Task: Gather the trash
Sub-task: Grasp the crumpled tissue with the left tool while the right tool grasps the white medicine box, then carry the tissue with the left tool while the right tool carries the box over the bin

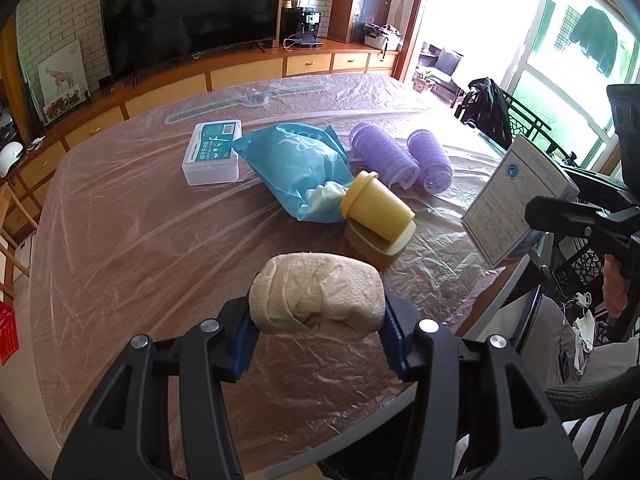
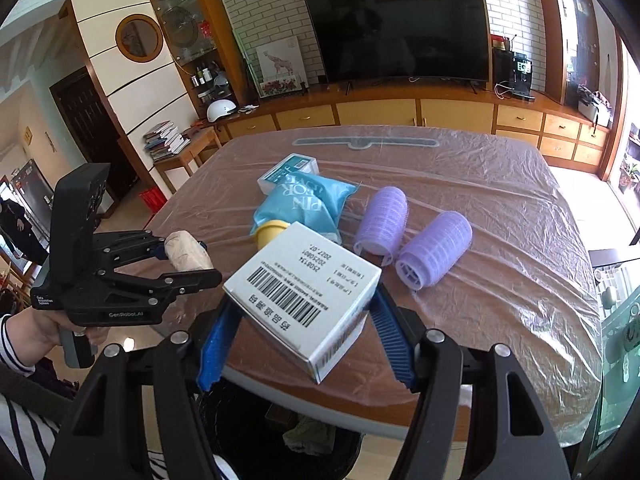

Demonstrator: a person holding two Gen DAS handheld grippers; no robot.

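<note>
My left gripper [image 1: 318, 320] is shut on a crumpled beige tissue wad [image 1: 318, 294], held just above the near edge of the table. My right gripper [image 2: 304, 314] is shut on a white cardboard box [image 2: 304, 300] with a barcode, tilted and lifted over the table's front edge. In the right wrist view the left gripper [image 2: 208, 260] shows at the left with the tissue wad [image 2: 186, 256]. In the left wrist view the box [image 1: 516, 204] hangs at the right. A dark bin [image 2: 256, 436] with some trash inside stands below the table edge.
On the plastic-covered table [image 1: 140, 240] lie a blue pouch [image 1: 292, 168], a yellow cup [image 1: 376, 208] on its side, two purple hair rollers [image 1: 384, 152], and a clear plastic case [image 1: 212, 152]. A TV and cabinets stand behind. A dark chair [image 1: 492, 112] stands at the right.
</note>
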